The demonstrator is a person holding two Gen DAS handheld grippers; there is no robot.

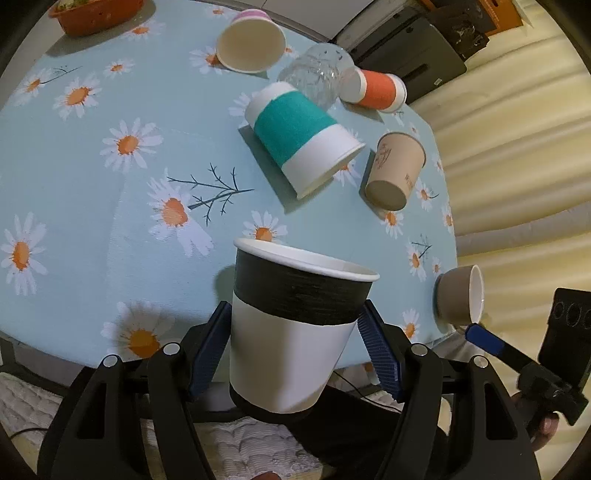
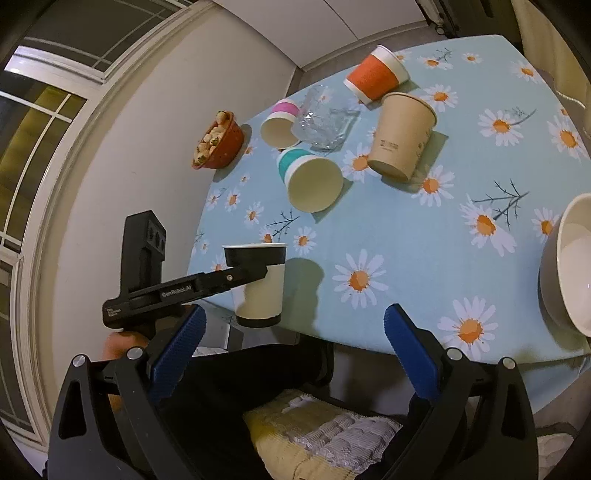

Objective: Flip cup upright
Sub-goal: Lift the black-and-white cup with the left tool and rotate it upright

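A black-and-white paper cup stands upright between the fingers of my left gripper, mouth up, held off the near table edge. The blue pads press its sides. It also shows in the right wrist view, gripped by the left gripper. My right gripper is open and empty, below the table's near edge. Its blue fingertip shows in the left wrist view beside a grey bowl.
On the daisy tablecloth lie a teal cup, a brown cup, an orange cup, a pink cup and a glass, all on their sides. An orange dish stands far left.
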